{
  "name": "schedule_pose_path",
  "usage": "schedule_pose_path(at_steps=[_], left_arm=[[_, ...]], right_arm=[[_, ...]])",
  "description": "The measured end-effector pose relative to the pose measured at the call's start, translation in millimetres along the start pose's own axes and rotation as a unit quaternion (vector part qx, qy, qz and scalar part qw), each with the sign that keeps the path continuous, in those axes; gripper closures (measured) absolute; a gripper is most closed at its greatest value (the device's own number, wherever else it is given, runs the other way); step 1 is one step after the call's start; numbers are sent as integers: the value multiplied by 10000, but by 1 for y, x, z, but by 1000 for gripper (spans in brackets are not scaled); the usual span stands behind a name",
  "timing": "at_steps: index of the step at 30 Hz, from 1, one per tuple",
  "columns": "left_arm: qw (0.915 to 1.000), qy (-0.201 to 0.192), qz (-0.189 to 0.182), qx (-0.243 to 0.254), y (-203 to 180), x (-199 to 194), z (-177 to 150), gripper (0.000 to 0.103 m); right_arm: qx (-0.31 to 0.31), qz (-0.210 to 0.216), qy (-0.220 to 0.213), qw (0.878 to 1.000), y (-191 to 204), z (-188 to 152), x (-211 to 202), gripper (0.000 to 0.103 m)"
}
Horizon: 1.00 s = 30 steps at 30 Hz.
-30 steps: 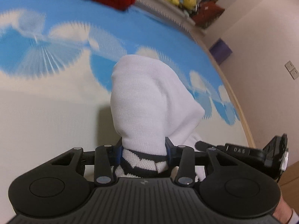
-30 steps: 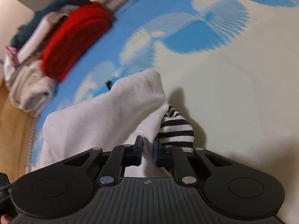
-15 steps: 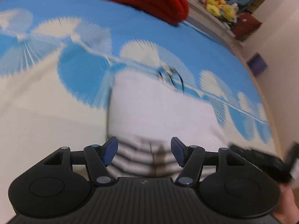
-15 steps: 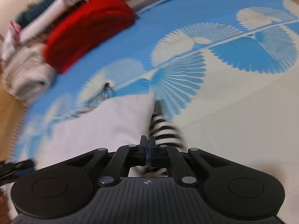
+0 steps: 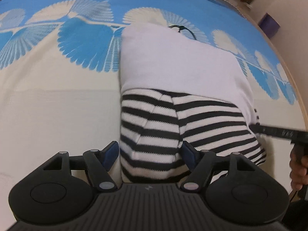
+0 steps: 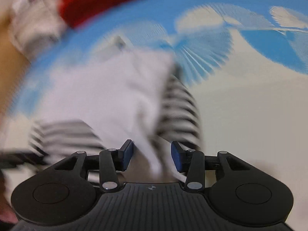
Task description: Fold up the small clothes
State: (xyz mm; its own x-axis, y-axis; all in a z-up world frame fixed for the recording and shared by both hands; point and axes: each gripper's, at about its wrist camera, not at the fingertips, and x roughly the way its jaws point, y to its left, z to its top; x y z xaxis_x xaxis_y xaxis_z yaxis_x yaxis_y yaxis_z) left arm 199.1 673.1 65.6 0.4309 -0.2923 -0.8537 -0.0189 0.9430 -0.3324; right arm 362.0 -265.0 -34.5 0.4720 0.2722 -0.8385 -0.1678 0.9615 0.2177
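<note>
garment: white top with striped sleeves, lay folded on the blue-and-cream sheet | left gripper: fingers apart and opening, straddling the near striped sleeve without pressing | right gripper: fingers apart and opening, white cloth loose between them, view blurred

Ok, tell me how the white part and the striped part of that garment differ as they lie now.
The white part is plain and lies farther from the left gripper; the striped part has black and white bands and lies between that gripper's opening jaws, unpressed. The white part overlaps the striped part's upper edge. Both lie flat on the blue and cream sheet.
</note>
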Motion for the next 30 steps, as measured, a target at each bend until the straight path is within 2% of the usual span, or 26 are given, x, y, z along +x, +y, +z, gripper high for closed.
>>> schedule_pose_path(at_steps=[2, 4, 5, 6, 9, 14, 16, 20, 22, 25, 27, 30], left_arm=[[9992, -198, 343, -47, -7, -20, -1, 27], [9962, -539, 685, 55, -17, -46, -8, 24], [9939, -711, 836, 134, -24, -60, -13, 21], [9917, -861, 934, 187, -30, -74, -20, 13], [9868, -1227, 1024, 278, -44, -111, -41, 7], [9827, -1468, 1121, 141, -64, -156, -83, 6], [9833, -1479, 1055, 102, -69, -166, -102, 0], [9813, -1540, 1135, 219, -83, -175, -137, 1], [9797, -1587, 1191, 300, -88, -170, -151, 1], [9798, -1661, 1106, 161, -86, -153, -169, 1], [9825, -1368, 1261, 62, -86, -139, -170, 1], [9785, -1643, 1242, 64, -90, -138, -164, 1]], right_arm=[[155, -243, -159, 9995, -7, -2, -11, 59], [170, -293, -646, 9973, -7, -4, -41, 59], [70, -305, -894, 9955, -5, -7, -57, 59], [-79, -326, -1073, 9937, -2, -9, -70, 59], [-492, -417, -1545, 9859, 13, -22, -111, 55], [-555, -353, -2190, 9735, 37, -69, -175, 37], [-599, -465, -2282, 9706, 48, -92, -190, 36], [-538, -451, -2327, 9700, 62, -132, -204, 34], [-608, -465, -2318, 9697, 68, -148, -203, 32], [-612, -481, -2171, 9730, 72, -166, -194, 32], [-735, -562, -2077, 9738, 78, -170, -186, 32], [-897, -609, -2128, 9711, 87, -169, -177, 32]])
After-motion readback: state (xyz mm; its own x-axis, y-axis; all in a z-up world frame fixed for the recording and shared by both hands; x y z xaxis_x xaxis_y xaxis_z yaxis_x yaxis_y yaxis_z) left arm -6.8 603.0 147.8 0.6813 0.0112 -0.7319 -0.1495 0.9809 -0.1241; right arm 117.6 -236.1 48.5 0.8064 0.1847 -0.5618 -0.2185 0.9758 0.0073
